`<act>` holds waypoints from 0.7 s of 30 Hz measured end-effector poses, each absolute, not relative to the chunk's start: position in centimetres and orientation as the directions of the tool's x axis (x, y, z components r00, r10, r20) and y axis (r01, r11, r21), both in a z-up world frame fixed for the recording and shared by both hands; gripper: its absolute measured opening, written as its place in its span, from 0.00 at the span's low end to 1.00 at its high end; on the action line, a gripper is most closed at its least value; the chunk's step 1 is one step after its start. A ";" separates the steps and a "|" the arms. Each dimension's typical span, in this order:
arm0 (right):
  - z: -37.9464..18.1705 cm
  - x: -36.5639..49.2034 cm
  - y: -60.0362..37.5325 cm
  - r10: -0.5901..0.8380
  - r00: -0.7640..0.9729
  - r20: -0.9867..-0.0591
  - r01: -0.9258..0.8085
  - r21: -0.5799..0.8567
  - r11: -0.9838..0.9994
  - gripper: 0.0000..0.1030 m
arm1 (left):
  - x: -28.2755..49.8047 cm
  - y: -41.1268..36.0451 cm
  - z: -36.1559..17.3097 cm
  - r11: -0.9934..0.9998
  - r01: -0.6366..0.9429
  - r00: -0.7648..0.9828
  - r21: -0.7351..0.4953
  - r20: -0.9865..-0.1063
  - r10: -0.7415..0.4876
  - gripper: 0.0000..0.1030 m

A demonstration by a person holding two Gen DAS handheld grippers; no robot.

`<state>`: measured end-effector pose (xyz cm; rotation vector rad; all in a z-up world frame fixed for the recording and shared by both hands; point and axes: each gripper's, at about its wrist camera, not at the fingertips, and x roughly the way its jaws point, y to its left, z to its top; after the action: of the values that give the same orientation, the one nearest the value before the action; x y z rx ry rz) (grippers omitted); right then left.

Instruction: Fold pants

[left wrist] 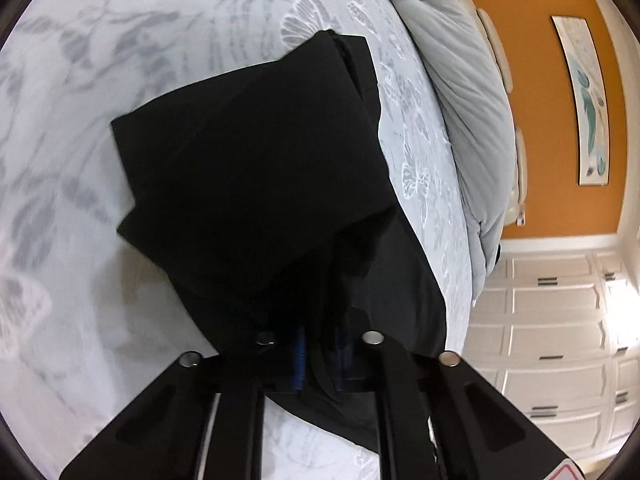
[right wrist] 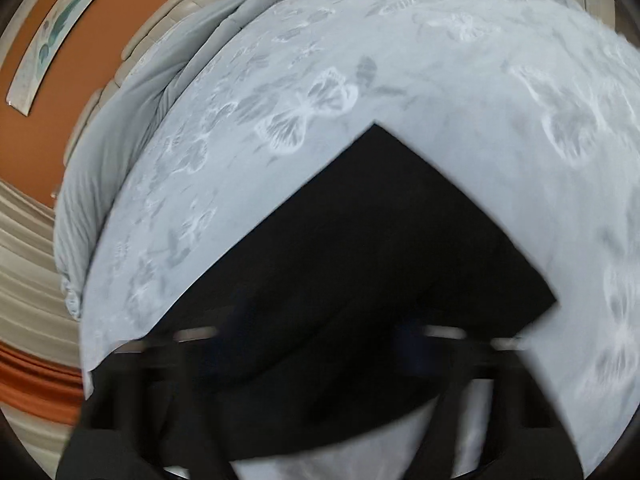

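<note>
pants (left wrist: 256,168): matt black woven cloth, smooth. bedsheet (left wrist: 72,184): pale grey printed cotton-like cloth, matt. left gripper (left wrist: 320,344): matt black plastic, shiny metal studs. duvet (left wrist: 468,92): ribbed grey fabric.

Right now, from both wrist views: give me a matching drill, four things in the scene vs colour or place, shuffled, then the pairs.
Column 1:
1. pants
2. bedspread
3. wall
4. painting

Column 2:
A. orange
B. pale grey with a butterfly print
C. black, lying folded on the bed
D. hanging on the wall, teal shapes on a light ground

Pairs: 1-C, 2-B, 3-A, 4-D
</note>
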<state>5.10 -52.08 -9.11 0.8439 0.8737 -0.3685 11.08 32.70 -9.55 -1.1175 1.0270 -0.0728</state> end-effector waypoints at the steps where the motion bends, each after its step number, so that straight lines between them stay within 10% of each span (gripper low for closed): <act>1: -8.8 5.3 -52.6 0.069 0.634 -0.770 0.579 0.532 0.618 0.04 | 11.4 32.6 -9.4 0.498 -0.415 0.568 -0.762 -0.644 -0.513 0.05; 6: 3.0 0.3 -50.2 0.029 0.918 -0.395 0.210 0.547 0.810 0.06 | 11.5 32.3 -5.4 0.536 -0.244 0.660 -0.808 -0.544 -0.518 0.05; 9: -2.2 -1.0 -52.3 -0.051 0.779 -0.625 0.414 0.450 0.791 0.67 | 11.7 32.1 -5.7 0.610 -0.282 0.624 -0.741 -0.624 -0.470 0.05; 12: -7.3 -2.4 -54.7 -0.071 0.578 -0.813 0.604 0.367 0.707 0.68 | 12.1 32.5 -7.8 0.597 -0.350 0.572 -0.722 -0.669 -0.474 0.05; 16: -4.1 -5.7 -53.7 -0.100 0.685 -0.721 0.571 0.447 0.688 0.87 | 12.4 32.8 -8.2 0.574 -0.373 0.572 -0.728 -0.668 -0.476 0.06; 21: -4.7 -5.0 -52.9 0.049 0.698 -0.714 0.526 0.558 0.642 0.85 | 11.5 31.7 -7.7 0.602 -0.387 0.575 -0.699 -0.693 -0.435 0.07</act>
<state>-5.05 -52.86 -4.66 0.8446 0.7654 -0.3043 11.46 31.71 -7.74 -0.9684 1.0009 -0.0340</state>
